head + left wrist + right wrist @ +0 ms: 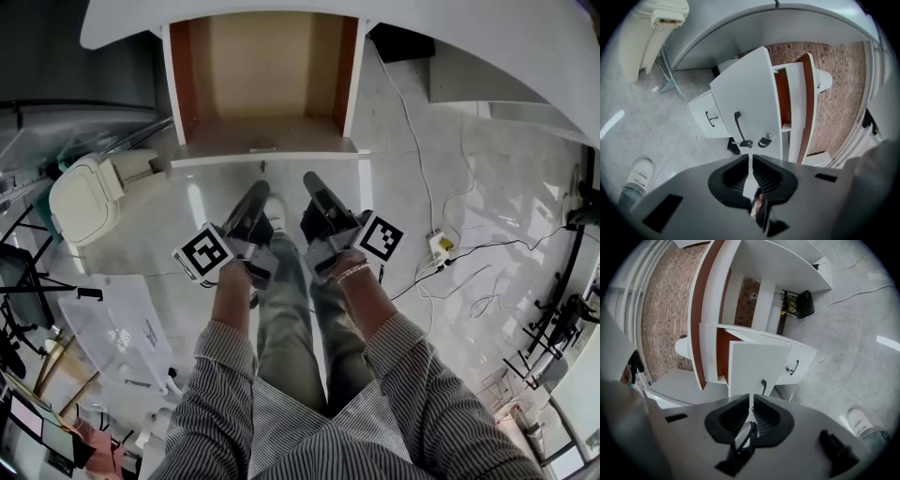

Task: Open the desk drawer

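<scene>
Drawer (265,157) is shown pulled out from the desk (469,37).
Left tool (257,193) and right tool (312,184) are held before it, each closed and empty; it is flanked by a bin (84,199) and a cable (410,131).

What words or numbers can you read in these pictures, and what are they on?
No words or numbers can be read anywhere.
Left cube: a black-and-white square pattern, not letters.
Right cube: the same kind of pattern, not letters.
Label on the clear plastic on the floor: too small to read.
</scene>
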`<state>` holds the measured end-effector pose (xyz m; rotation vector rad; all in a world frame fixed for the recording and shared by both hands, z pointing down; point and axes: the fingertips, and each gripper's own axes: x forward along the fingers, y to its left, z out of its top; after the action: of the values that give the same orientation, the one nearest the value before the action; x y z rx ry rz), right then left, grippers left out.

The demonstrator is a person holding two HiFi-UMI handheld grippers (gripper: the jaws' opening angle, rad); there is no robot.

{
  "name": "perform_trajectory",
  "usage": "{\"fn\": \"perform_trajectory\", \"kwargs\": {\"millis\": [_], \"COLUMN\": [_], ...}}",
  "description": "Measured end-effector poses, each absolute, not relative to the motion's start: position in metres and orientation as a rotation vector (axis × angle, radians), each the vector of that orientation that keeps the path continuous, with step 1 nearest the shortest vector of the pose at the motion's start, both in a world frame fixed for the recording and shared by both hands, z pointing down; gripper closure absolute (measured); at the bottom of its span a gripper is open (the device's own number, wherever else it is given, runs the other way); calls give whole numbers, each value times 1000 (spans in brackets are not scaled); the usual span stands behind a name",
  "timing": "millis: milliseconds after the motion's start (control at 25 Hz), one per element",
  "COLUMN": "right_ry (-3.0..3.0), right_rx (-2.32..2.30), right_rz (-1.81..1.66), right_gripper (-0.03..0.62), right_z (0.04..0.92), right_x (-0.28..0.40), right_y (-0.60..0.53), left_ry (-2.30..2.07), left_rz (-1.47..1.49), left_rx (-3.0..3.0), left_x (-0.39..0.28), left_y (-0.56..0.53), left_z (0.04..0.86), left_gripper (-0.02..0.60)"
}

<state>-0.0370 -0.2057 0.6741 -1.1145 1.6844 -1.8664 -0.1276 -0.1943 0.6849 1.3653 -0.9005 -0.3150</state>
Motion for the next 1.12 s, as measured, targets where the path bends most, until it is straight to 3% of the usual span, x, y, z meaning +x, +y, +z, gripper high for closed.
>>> {"fn": "perform_trajectory", "kwargs": {"millis": [560, 800, 1120], "right_ry": [1919, 2075, 2148], "right_rx": [-692, -559, -675], "right_rz": [-1725, -1726, -1634], "right_gripper": [572, 575, 576], "right_z": [530, 509, 451], "right_x": [6, -3, 48], "right_y": [-131, -119, -82], "left_ry": [-1000, -1029, -1018], "left_rz": [-378, -459, -437], "left_rx": [1521, 1477, 1587], "left_x": [-75, -66, -25], "left_y": [-116, -105, -56], "left_z": [582, 562, 482], "left_gripper": [569, 569, 569]}}
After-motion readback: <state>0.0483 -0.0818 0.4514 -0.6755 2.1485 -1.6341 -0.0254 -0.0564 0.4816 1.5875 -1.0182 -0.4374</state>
